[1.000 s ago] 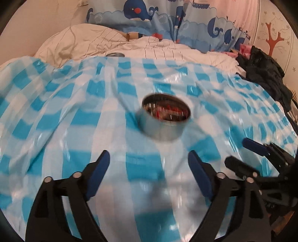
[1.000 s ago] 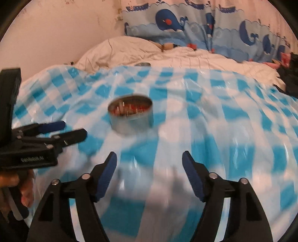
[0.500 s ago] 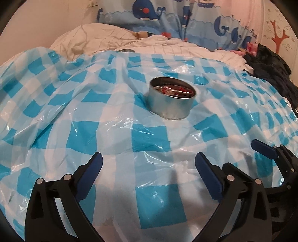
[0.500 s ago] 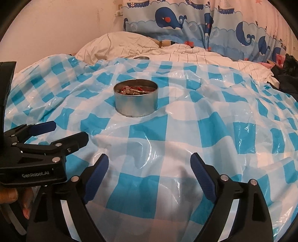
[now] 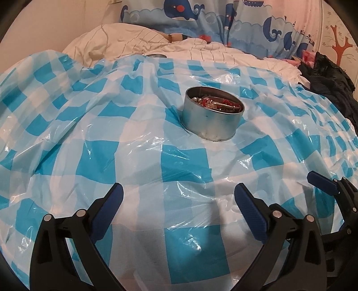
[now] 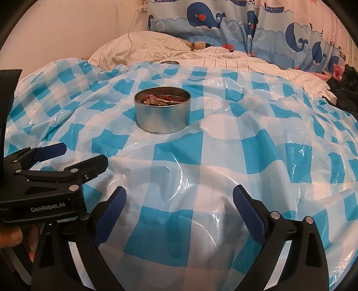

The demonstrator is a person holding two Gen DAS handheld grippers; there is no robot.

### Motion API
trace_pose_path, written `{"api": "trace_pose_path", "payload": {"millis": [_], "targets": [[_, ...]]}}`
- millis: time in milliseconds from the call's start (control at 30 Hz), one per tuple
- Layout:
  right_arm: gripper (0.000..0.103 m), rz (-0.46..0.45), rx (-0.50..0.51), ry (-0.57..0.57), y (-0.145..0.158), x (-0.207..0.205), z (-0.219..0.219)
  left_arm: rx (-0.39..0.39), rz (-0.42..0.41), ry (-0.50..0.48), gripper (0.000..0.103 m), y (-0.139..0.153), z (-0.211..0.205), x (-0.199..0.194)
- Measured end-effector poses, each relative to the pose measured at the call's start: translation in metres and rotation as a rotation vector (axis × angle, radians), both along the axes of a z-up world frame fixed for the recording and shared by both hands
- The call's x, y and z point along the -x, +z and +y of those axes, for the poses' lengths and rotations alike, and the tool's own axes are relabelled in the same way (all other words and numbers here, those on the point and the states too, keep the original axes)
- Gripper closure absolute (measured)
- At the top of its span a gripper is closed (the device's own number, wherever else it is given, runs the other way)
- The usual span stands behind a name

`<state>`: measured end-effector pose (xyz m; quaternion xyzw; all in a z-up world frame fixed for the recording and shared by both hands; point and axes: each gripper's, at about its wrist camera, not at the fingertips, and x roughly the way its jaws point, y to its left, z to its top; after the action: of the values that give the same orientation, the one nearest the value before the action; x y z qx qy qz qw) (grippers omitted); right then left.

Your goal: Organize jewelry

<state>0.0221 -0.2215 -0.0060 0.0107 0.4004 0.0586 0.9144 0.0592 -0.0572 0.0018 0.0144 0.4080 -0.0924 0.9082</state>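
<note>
Nearest to me, my left gripper [image 5: 177, 203] is hovering low over the blue-and-white checked plastic sheet [image 5: 111, 156], its blue-padded fingers [image 5: 107, 210] spread wide with nothing between them. In the right wrist view my right gripper [image 6: 179, 206] is doing the same: jaws standing wide apart, empty, above the crinkled sheet. The two tools are sitting side by side; I am seeing the left one from its flank at the left edge of the right wrist view, with the "GenRobot.AI" lettering on its body and the fingers of the hand holding it showing just below. In the left wrist view, the right gripper is poking in at the right edge.

Further out, well apart from both grippers, a round metal tin [image 5: 212, 117] is standing upright on the sheet, slightly sunk into the soft surface. Inside it I am making out a tangle of jewelry [image 6: 158, 100]: pale beads, silvery pieces and some red bits, though I cannot tell the individual items apart.

Beyond the sheet's far edge, a small round metal object [image 6: 170, 62] is lying on the white striped bedding [image 6: 223, 58]; I cannot tell what it is. A dark heap of clothing [image 5: 331, 78] is lying off to the right. At the back, a whale-print fabric [image 6: 212, 20] is hanging along the wall.
</note>
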Motion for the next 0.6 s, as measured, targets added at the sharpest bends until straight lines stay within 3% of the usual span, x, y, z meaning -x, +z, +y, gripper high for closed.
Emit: {"api": "trace_pose_path", "payload": {"millis": [467, 600], "targets": [[0.009, 0.012, 0.004, -0.001, -0.006, -0.001, 0.001, -0.01, 0.041, 0.013, 0.008, -0.01, 0.002, -0.005], [0.009, 0.03, 0.024, 0.001, -0.01, -0.002, 0.003, 0.017, 0.108, 0.017, 0.007, -0.022, 0.005, -0.012]]}}
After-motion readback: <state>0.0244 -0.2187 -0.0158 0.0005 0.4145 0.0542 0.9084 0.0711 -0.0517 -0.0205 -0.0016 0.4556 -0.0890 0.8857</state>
